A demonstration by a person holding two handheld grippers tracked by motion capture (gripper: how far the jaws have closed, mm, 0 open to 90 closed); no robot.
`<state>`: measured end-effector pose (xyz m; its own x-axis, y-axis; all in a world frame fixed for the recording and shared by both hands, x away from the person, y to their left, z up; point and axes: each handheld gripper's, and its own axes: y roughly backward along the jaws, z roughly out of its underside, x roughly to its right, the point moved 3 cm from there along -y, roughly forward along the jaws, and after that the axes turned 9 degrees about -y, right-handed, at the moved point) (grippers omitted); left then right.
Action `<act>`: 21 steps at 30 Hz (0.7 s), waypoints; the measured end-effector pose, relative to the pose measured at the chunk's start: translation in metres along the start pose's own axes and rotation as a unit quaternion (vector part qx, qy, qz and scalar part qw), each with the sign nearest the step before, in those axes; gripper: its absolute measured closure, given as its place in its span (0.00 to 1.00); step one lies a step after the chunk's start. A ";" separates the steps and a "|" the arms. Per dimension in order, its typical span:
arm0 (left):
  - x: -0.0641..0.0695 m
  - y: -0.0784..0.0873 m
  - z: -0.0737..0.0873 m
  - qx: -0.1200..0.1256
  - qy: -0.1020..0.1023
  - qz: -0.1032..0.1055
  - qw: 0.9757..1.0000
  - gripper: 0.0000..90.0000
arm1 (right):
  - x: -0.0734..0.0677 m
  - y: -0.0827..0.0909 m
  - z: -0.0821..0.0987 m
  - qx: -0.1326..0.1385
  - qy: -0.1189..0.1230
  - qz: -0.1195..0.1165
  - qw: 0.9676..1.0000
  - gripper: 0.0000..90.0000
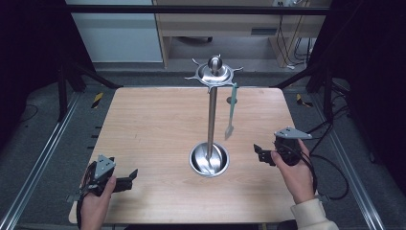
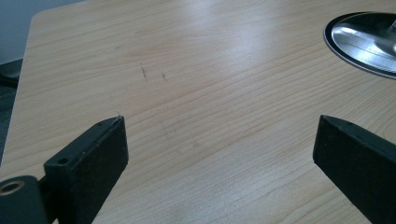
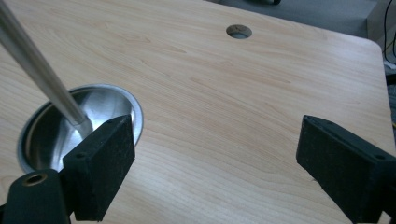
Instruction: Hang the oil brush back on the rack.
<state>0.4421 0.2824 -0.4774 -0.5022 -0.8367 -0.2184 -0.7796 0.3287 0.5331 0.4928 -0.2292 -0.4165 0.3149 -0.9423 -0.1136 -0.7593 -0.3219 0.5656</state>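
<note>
Spatula [image 1: 231, 111] hangs from the steel rack [image 1: 211, 103], whose round base dish [image 1: 209, 159] holds just the pole; both tongs [image 1: 125, 179] [image 1: 259, 152] gape apart, holding nothing, over the tabletop [image 1: 148, 124].

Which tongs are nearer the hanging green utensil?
Right. The right tongs sit just right of and below the green utensil hanging from the stand; the left tongs are across the table at its near-left edge.

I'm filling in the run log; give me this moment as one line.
left tool: open, empty, low over table | right tool: open, empty, beside stand base | teal utensil: hanging on stand
</note>
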 end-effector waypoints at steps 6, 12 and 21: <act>0.000 0.001 0.000 0.000 0.001 -0.001 1.000 0.03 | 0.008 -0.021 0.002 -0.010 -0.009 0.007 1.000 0.14; 0.000 0.001 0.000 0.000 0.002 -0.001 1.000 0.03 | 0.012 -0.037 0.004 -0.021 -0.017 0.013 1.000 0.14; -0.001 0.001 0.001 -0.001 0.002 -0.004 1.000 0.03 | 0.019 -0.060 0.007 -0.036 -0.037 0.014 0.999 0.14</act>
<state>0.4414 0.2840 -0.4772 -0.4939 -0.8412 -0.2200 -0.7834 0.3207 0.5324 0.5402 -0.2286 -0.4585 0.2497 -0.9556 -0.1561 -0.7235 -0.2913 0.6259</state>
